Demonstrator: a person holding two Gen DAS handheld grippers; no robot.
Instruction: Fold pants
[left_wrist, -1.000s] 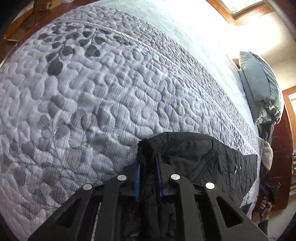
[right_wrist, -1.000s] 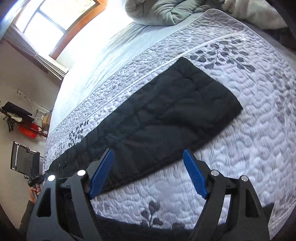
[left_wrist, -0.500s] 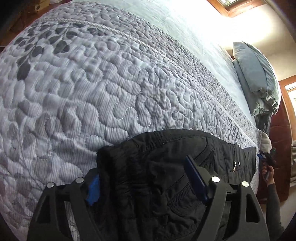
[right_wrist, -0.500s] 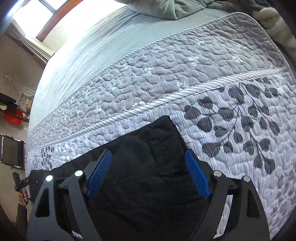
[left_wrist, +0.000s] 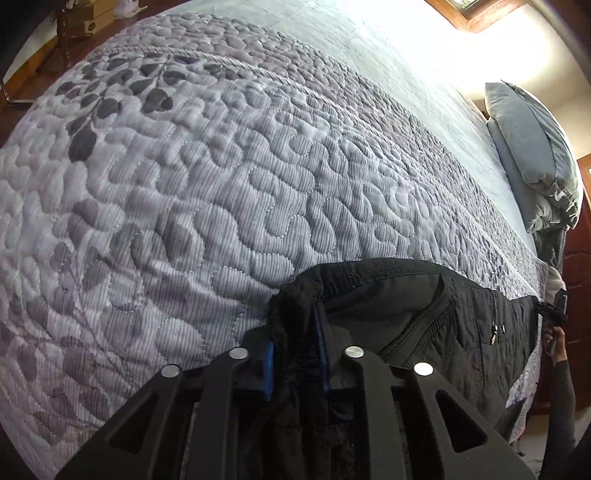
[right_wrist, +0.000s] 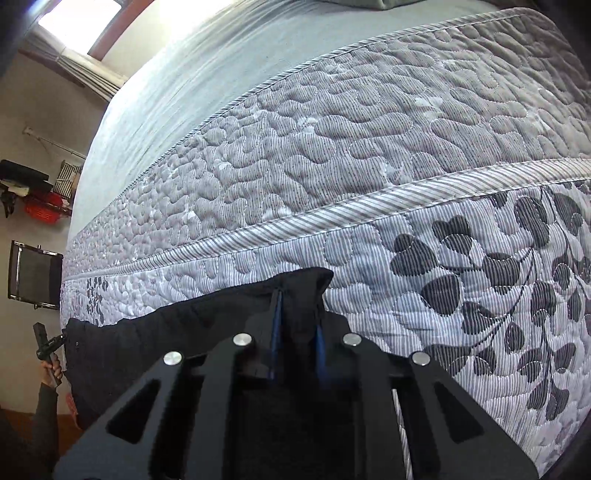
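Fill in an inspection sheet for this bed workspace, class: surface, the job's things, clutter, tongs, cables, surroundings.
Surface: quilted grey bedspread with a leaf print, over a bed.
Job's things: black pants laid lengthwise near the bed's edge, zip pocket showing.
Clutter: nothing seen on the quilt near the pants.
Tongs: left tongs shut on the bunched waistband end; right tongs shut on the leg-end corner. Both have just been closing onto the cloth.
Cables: nothing seen.
Surroundings: grey pillow at the bed's head, bright window, dark chair by the wall.
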